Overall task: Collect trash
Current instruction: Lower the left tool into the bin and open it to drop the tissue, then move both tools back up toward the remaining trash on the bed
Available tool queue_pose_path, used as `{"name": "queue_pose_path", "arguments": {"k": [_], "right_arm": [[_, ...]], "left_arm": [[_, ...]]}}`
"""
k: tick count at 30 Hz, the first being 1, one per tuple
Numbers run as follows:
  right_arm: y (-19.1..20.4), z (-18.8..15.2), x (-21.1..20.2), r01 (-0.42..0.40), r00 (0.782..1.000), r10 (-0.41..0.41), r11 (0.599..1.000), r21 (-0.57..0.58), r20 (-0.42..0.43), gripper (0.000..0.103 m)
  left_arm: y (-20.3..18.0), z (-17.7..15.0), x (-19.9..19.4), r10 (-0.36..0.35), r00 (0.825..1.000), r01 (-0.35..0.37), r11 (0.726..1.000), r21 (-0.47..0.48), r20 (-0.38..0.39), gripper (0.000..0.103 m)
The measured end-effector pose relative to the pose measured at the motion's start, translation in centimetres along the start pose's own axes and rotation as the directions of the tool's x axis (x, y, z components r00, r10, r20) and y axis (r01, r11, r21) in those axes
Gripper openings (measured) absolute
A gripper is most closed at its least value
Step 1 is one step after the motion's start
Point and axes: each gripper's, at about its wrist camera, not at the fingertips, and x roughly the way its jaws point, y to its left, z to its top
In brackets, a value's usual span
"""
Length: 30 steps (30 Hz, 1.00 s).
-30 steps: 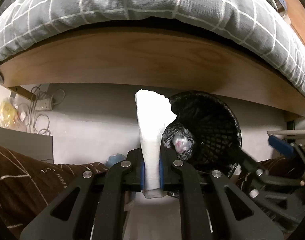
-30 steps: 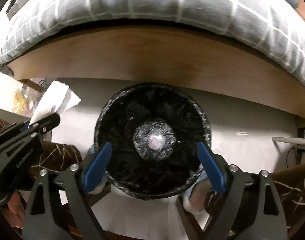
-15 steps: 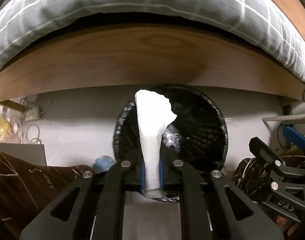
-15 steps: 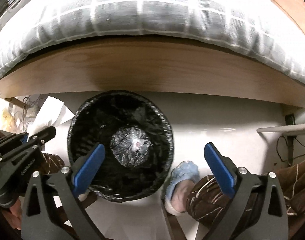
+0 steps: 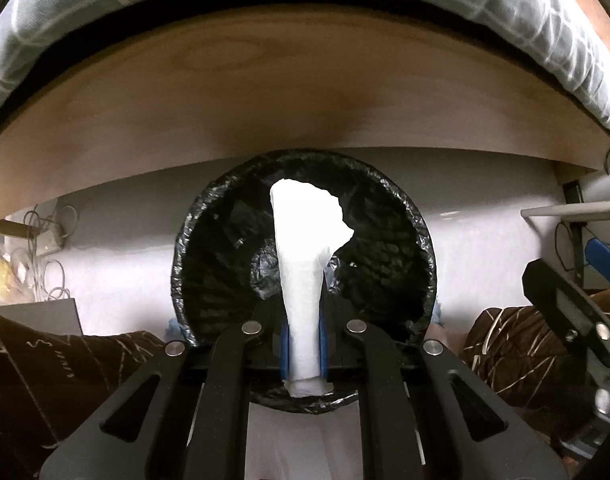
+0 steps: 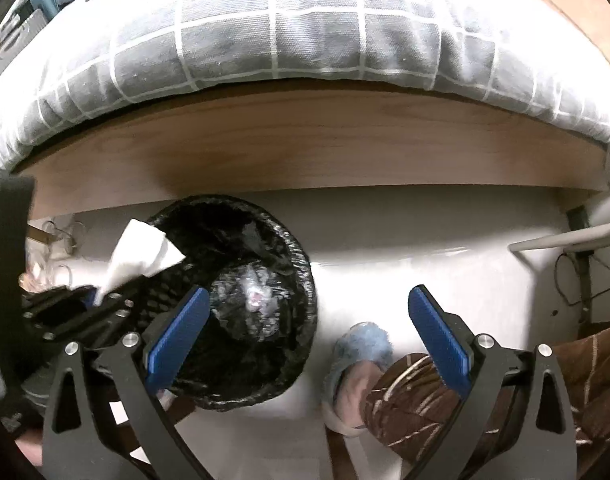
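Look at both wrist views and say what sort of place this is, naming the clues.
Most likely a bedroom: a wooden bed frame carries a grey checked duvet, a lined trash bin stands on the floor beside it, and a foot wears a fluffy blue slipper.

Black tongs [image 6: 305, 336] with blue pads [image 6: 439, 334], silver screws; brown patterned trousers [image 6: 425, 408].

Pale floor [image 6: 405, 240]: black-lined bin [image 6: 289, 280] stands on it by the wooden bed frame [image 6: 305, 152]. Slippered foot [image 6: 357, 356] right of bin. Cables [image 5: 45, 240] on floor far left. Checked bedding [image 6: 305, 28] lies on bed.
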Motion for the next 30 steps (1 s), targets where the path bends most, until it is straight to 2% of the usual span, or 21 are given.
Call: {"name": "queue_pose_path", "arguments": {"k": [6, 7, 8, 10, 12, 14, 20, 30], "right_arm": [[0.6, -0.1, 1.0, -0.017, 1.000, 0.017, 1.000, -0.009, -0.024, 0.095], [0.6, -0.2, 1.2, -0.019, 0.999, 0.019, 1.000, -0.007, -0.030, 0.095], [0.7, -0.2, 1.3, -0.018, 0.999, 0.017, 1.000, -0.007, -0.033, 0.095], [0.9, -0.1, 1.4, -0.019, 0.999, 0.018, 1.000, -0.008, -0.034, 0.095], [1.0, -0.1, 1.6, -0.019, 0.999, 0.018, 1.000, -0.008, -0.043, 0.095], [1.3, 0.0, 1.7, -0.015, 0.999, 0.015, 1.000, -0.013, -0.042, 0.095], [1.8, 0.3, 1.0, -0.010, 1.000, 0.009, 1.000, -0.023, -0.014, 0.095], [1.5, 1.1, -0.9, 0.006, 0.999, -0.006, 1.000, -0.002, 0.045, 0.095]], "left_arm": [[-0.2, 0.0, 1.0, -0.007, 1.000, 0.007, 1.000, 0.008, -0.021, 0.013], [-0.2, 0.0, 1.1, -0.005, 1.000, 0.005, 1.000, 0.011, -0.026, 0.019], [-0.2, -0.1, 1.1, -0.001, 1.000, 0.002, 1.000, 0.012, -0.028, 0.033], [0.2, -0.1, 1.1, 0.014, 1.000, -0.014, 1.000, 0.002, -0.022, 0.046], [0.5, -0.1, 1.0, 0.019, 1.000, -0.019, 1.000, -0.003, -0.021, 0.049], [0.4, -0.1, 0.9, 0.026, 0.999, -0.026, 1.000, 0.006, -0.019, 0.058], [1.3, -0.3, -0.1, 0.039, 0.999, -0.039, 0.999, -0.008, -0.001, 0.077], [2.4, -0.1, -3.4, 0.057, 0.996, -0.055, 0.998, -0.029, 0.069, 0.090]]}}
